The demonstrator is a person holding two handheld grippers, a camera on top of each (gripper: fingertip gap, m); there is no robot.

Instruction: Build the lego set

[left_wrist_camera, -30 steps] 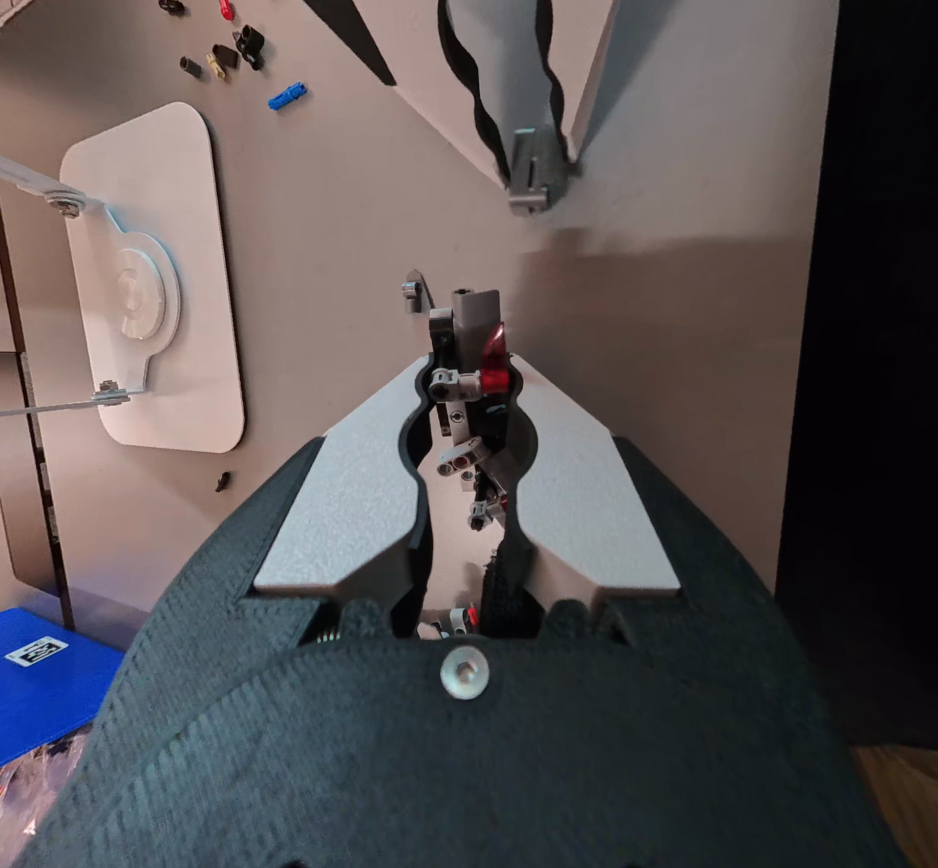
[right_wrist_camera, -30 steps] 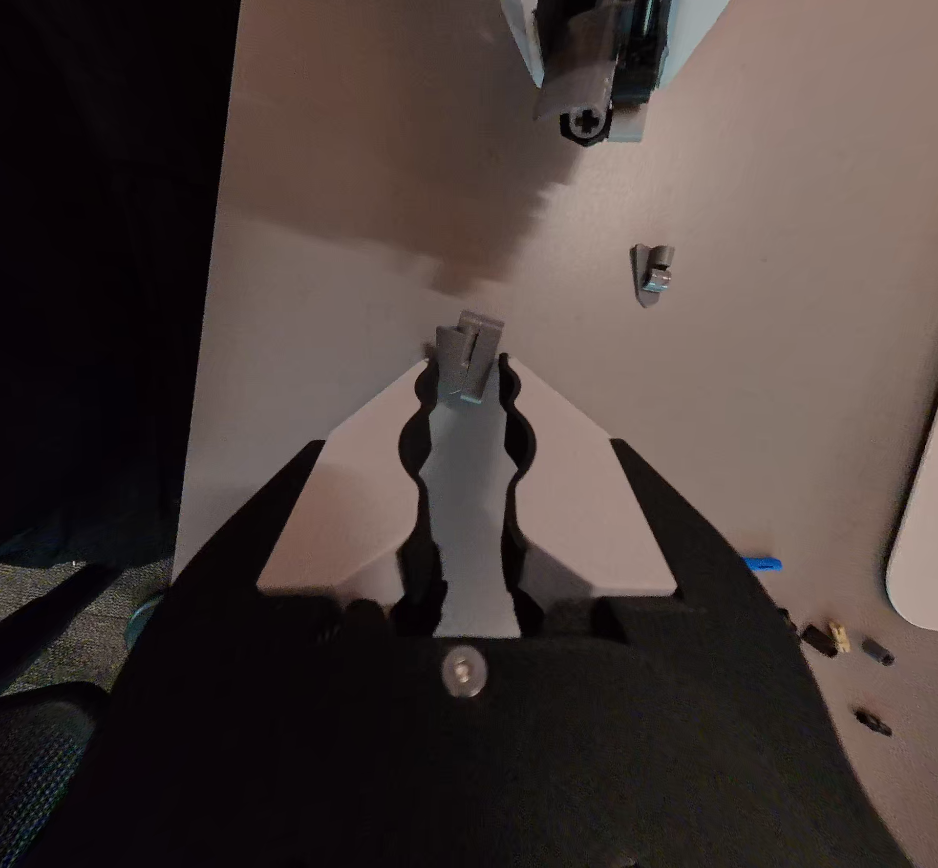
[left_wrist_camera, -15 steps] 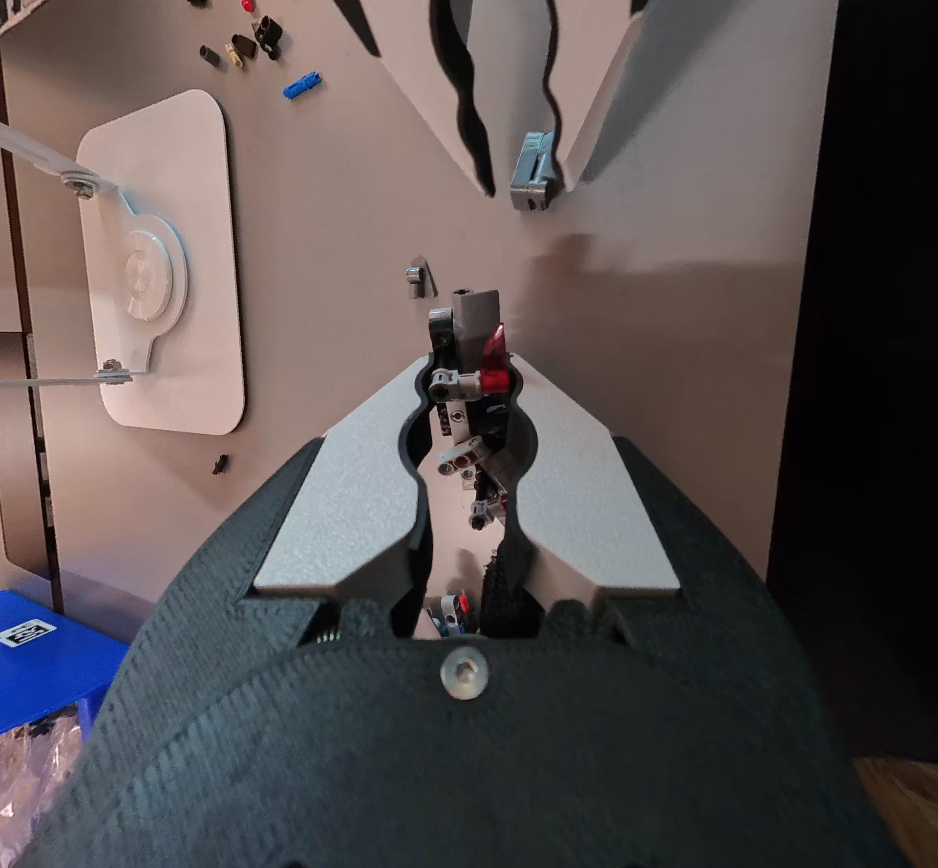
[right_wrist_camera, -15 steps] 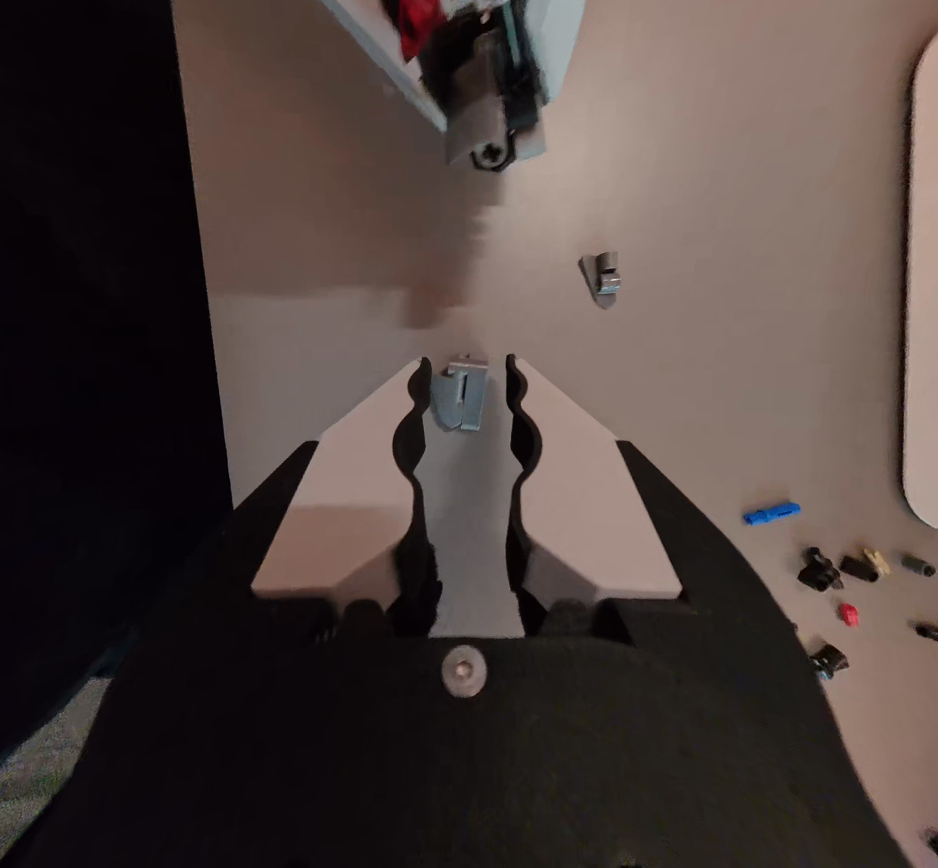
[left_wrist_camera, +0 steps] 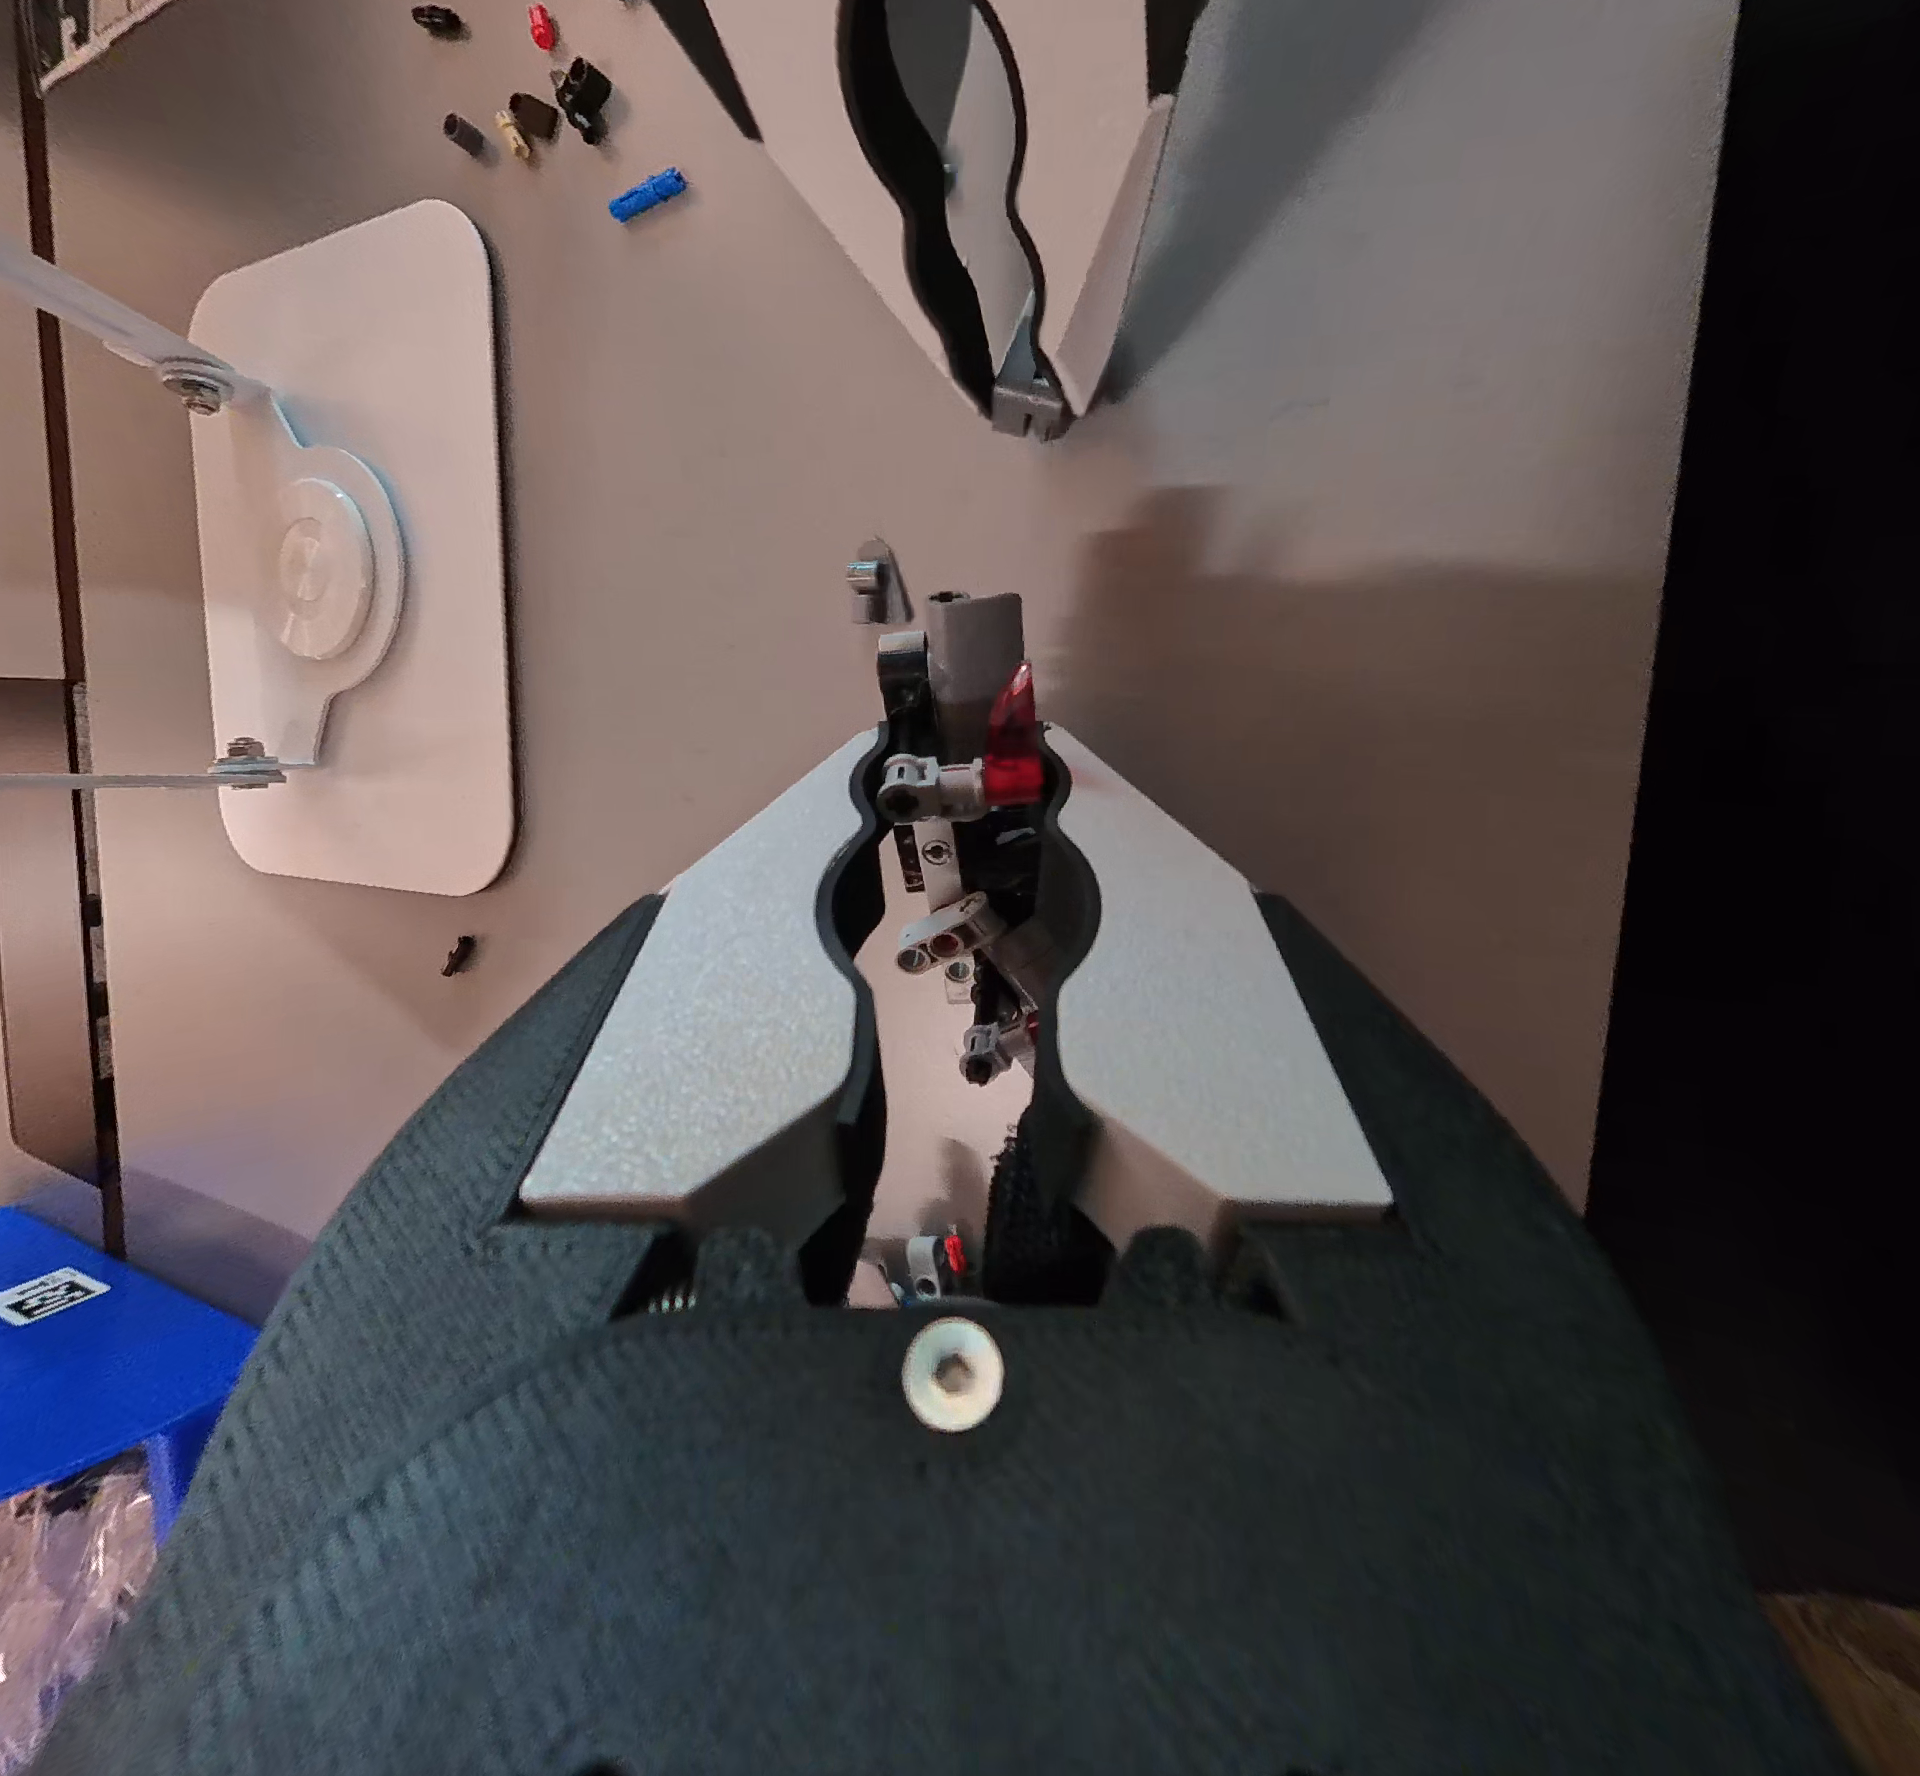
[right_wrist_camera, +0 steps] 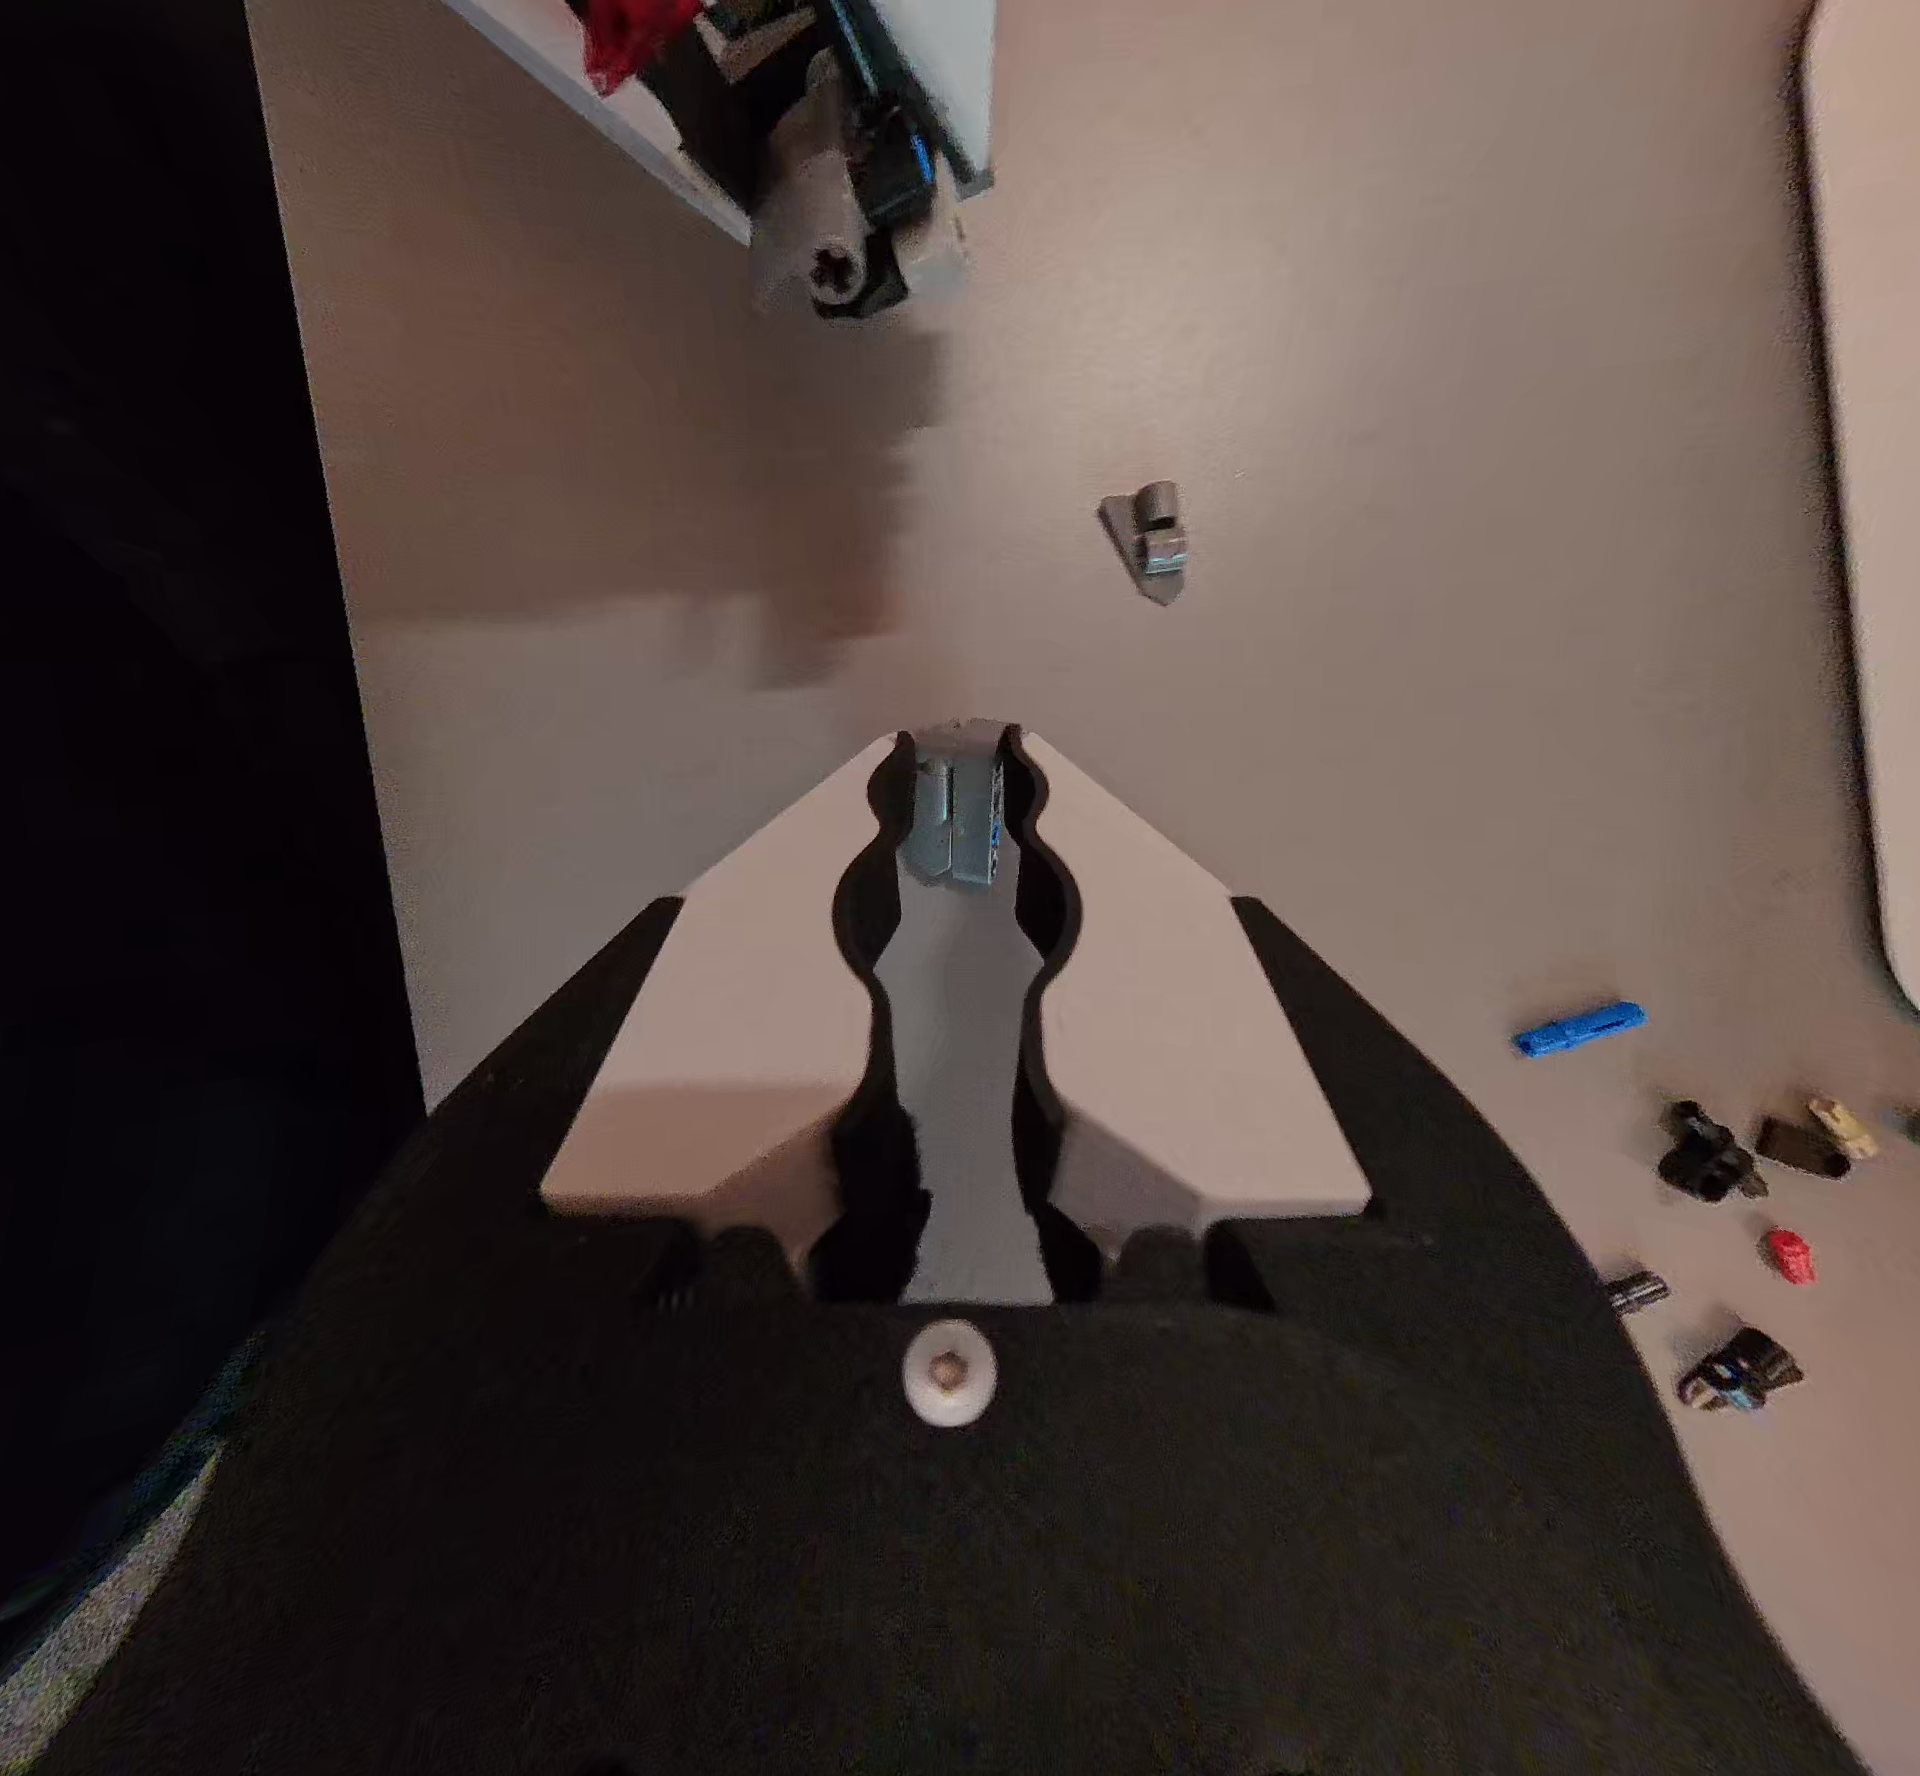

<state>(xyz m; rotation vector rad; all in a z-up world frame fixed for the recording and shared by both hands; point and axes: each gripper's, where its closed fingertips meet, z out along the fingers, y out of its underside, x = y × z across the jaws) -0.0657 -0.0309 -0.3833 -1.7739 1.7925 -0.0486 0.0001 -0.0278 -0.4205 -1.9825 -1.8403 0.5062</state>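
Observation:
My left gripper (left_wrist_camera: 961, 750) is shut on a partly built lego assembly (left_wrist_camera: 971, 687) of grey, black and red parts, which sticks out past the fingertips above the table. It also shows at the top of the right wrist view (right_wrist_camera: 821, 168). My right gripper (right_wrist_camera: 961, 739) is shut on a small grey lego piece (right_wrist_camera: 956, 817) pinched between its fingertips. The left wrist view shows that piece (left_wrist_camera: 1029, 407) at the right gripper's tips, opposite the assembly and apart from it. Another small grey piece (right_wrist_camera: 1153, 542) lies on the table between the two grippers.
Loose small pieces lie together on the table: a blue pin (right_wrist_camera: 1579, 1025), black connectors (right_wrist_camera: 1704, 1144) and a red piece (right_wrist_camera: 1789, 1253). A white stand plate (left_wrist_camera: 353, 552) is at the left, a blue bin (left_wrist_camera: 83, 1311) at lower left. The table edge (left_wrist_camera: 1704, 583) runs along the right. The tips of one gripper are about 8 cm away from the tips of the other.
The right gripper's fingers have closed on the small grey piece, which now sits deeper between them. The left gripper keeps hold of the assembly and has barely moved.

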